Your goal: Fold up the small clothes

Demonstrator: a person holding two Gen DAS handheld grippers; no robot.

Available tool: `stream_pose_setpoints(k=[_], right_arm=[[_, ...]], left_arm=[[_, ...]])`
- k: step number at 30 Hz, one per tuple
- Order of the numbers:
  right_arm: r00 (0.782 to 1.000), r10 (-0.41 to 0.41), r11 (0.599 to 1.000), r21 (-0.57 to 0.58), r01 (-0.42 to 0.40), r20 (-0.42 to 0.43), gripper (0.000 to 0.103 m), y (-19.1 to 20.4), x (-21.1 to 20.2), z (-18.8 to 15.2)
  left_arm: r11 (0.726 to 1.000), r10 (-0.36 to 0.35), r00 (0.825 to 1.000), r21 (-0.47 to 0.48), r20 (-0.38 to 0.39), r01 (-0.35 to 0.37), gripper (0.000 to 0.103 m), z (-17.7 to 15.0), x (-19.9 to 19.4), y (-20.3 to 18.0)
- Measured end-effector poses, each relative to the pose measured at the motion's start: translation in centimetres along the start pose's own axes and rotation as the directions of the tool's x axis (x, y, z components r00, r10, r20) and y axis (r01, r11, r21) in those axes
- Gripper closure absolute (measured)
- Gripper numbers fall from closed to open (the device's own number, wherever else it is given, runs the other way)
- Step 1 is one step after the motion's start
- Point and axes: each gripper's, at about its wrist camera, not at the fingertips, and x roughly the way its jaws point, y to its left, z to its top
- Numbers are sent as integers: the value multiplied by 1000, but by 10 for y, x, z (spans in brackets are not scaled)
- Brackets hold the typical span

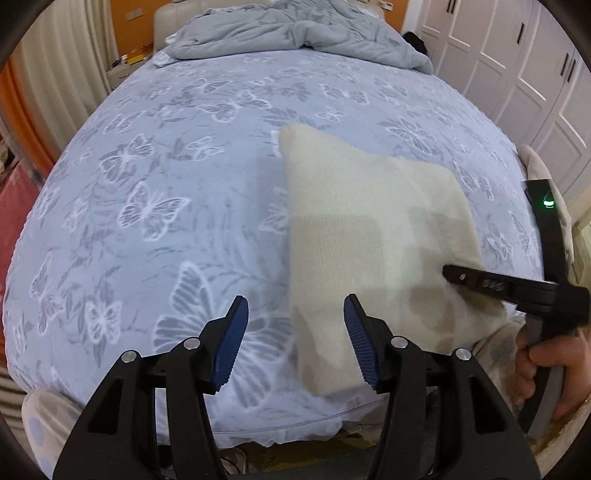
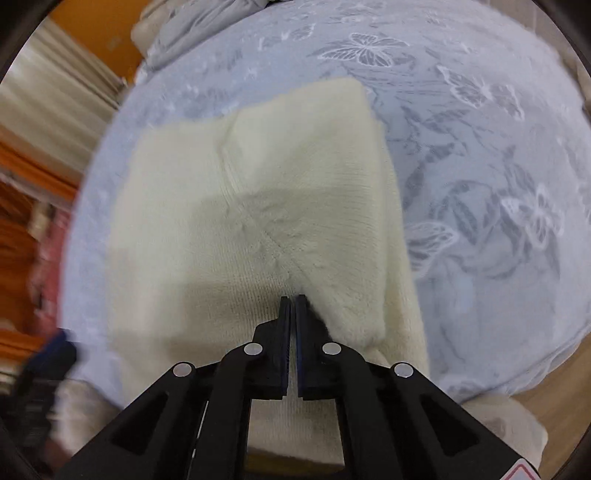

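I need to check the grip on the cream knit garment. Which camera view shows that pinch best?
The right wrist view: the right gripper is shut on the cream knit garment, whose fabric puckers at the tips. The left wrist view shows it only side-on, at the garment's near corner, and the left gripper open.

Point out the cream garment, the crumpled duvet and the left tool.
Cream garment [image 2: 258, 206]: right wrist view, on the knit near its diagonal seam.
Crumpled duvet [image 1: 295, 33]: left wrist view, on the grey folds at the bed's far end.
Left tool [image 1: 295, 339]: left wrist view, midway between its open blue fingertips.
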Motion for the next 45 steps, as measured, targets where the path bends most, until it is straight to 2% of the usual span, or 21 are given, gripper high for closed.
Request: stream_pose_setpoints(k=[4,6,9,11,13,15,17,18,22,23,24,27,30,34,36,37,38,39,40,42,45], right_arm=[[992,53,995,77,-61,111,83,-22,-43,7],[989,-13,995,97,-1,149,54,-37,-55,9],[989,-37,991,136,17,143,45,-60,-59,13],[992,7,983,180,-29,124,43,-76,-54,20],[993,59,978,195,-78,104,41,-81,-45,25],[991,92,976,187,-109,99,39,-72,-33,35],[988,133,973,180,-146,84,46,-58,-16,46],[986,146,974,163,-156,75,95,-52,-13,47],[989,89,993,72,-98,115,93,-33,-29,52],[994,29,997,68,-37,107,89,-34,-26,51],[996,-27,998,62,22,84,64,-37,-18,51],[998,-55,995,80,54,7,31,-46,1,47],[999,7,989,146,0,-47,20,-56,13,46],[977,171,961,239,-137,-127,6,-68,44,48],[973,183,965,215,-151,-140,9,-63,49,51],[973,183,967,203,-153,-139,13,-60,51,51],[968,208,964,194,-179,-138,48,-57,52,50],[953,270,949,202,-241,-133,56,-55,52,49],[958,263,949,209,-236,-116,60,-53,51,48],[968,243,956,188,-226,-69,70,-45,36,42],[960,279,939,212,-272,-5,71,-36,12,24]], left_arm=[[999,7,1000,33,-16,-6,51,4,10,-14],[999,6,1000,39,-24,-5,51,6,14,-19],[1000,2,999,30,-45,-1,45,11,23,-25],[1000,2,999,6,-46,-2,24,16,28,-28],[1000,-18,999,-25,-44,17,16,24,32,-29],[998,-29,998,-49,-61,26,15,33,43,-29],[997,-23,996,-71,-86,17,15,41,54,-29],[997,-21,995,-79,-94,14,15,43,58,-28],[997,-10,996,-83,-92,2,15,56,66,-27],[997,-9,996,-77,-86,2,15,58,67,-27],[997,-8,996,-74,-88,2,14,58,69,-25],[991,-49,988,-134,-143,30,9,55,88,-11],[961,-153,973,-256,-170,107,5,48,105,7],[842,-395,901,-463,-179,277,5,34,137,32],[774,-489,858,-531,-154,345,5,27,149,41],[772,-500,853,-525,-151,359,5,27,149,41],[777,-505,849,-510,-156,369,5,27,149,40],[781,-507,847,-500,-161,373,5,27,149,38],[774,-520,840,-500,-155,387,19,28,146,37],[767,-529,834,-508,-157,391,28,30,139,36],[782,-518,842,-484,-153,393,43,32,118,32]])
